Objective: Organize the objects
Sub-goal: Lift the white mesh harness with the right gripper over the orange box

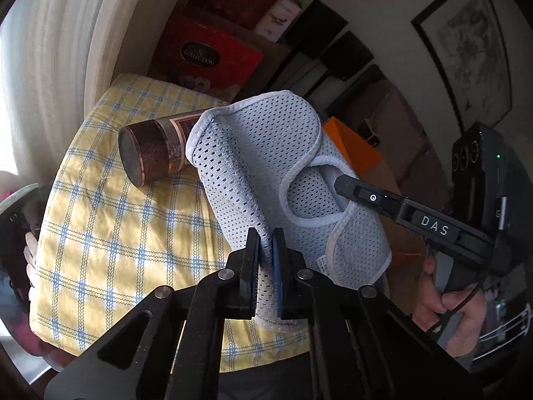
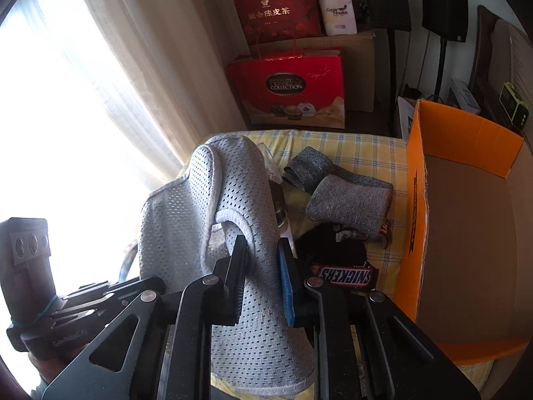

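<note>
A: We have the mesh brace (image 1: 266,153) lifted off the desk (image 1: 110,220), the left gripper (image 1: 265,250) clamped on its lower edge, the right gripper (image 2: 263,266) clamped on another fold.

B: Only our left view shows the copper jar (image 1: 150,153) at ten o'clock; only the right shows the orange box (image 2: 466,206) at three, gray socks (image 2: 346,200) and candy bar (image 2: 346,276).

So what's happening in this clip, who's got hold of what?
A person holds a pair of tongs in each hand, and both are clamped on the same light grey mesh pad. The left tongs pinch one edge; the right tongs grip another part, lifting it above the checked tablecloth. A copper-lidded jar lies on its side on the cloth. Grey socks and a Snickers bar lie beside an open orange box.
</note>
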Demonstrator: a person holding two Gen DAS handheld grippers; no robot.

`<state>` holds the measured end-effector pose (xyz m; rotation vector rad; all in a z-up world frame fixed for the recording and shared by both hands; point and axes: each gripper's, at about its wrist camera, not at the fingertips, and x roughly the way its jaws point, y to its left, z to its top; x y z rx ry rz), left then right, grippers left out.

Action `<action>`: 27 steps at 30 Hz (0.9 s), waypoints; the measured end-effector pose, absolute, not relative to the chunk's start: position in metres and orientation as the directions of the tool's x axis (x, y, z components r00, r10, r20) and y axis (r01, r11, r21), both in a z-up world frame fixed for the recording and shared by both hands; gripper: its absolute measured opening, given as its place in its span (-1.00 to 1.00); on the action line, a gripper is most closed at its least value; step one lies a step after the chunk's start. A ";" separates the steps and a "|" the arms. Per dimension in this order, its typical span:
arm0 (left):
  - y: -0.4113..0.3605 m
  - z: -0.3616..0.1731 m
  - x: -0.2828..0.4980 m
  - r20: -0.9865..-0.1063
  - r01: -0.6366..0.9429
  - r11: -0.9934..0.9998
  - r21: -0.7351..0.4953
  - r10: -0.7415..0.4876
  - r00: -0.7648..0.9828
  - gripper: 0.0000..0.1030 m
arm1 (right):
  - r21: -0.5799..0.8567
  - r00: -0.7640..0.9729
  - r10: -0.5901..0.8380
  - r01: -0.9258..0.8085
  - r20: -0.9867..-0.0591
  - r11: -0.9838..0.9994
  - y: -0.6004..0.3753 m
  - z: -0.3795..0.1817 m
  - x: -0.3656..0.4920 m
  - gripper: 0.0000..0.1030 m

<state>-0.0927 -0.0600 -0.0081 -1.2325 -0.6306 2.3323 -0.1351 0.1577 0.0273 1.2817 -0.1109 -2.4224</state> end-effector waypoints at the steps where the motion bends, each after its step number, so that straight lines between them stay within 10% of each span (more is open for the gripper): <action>1: -0.059 0.005 -0.093 -0.642 -0.172 -0.806 -0.567 0.563 -0.520 -0.88 | 0.248 -0.515 -0.376 0.302 -0.770 -0.921 0.161 0.033 -0.133 -0.68; 14: 0.025 0.102 -0.115 -0.614 -0.352 -0.789 -0.503 0.613 -0.496 -0.89 | 0.294 -0.663 -0.339 0.183 -0.667 -0.938 0.245 0.116 -0.114 -0.73; 27: 0.199 0.080 -0.148 -0.693 -0.496 -0.744 -0.447 0.639 -0.334 -0.89 | 0.218 -0.699 -0.087 -0.100 -0.710 -0.971 0.383 0.105 -0.104 -0.73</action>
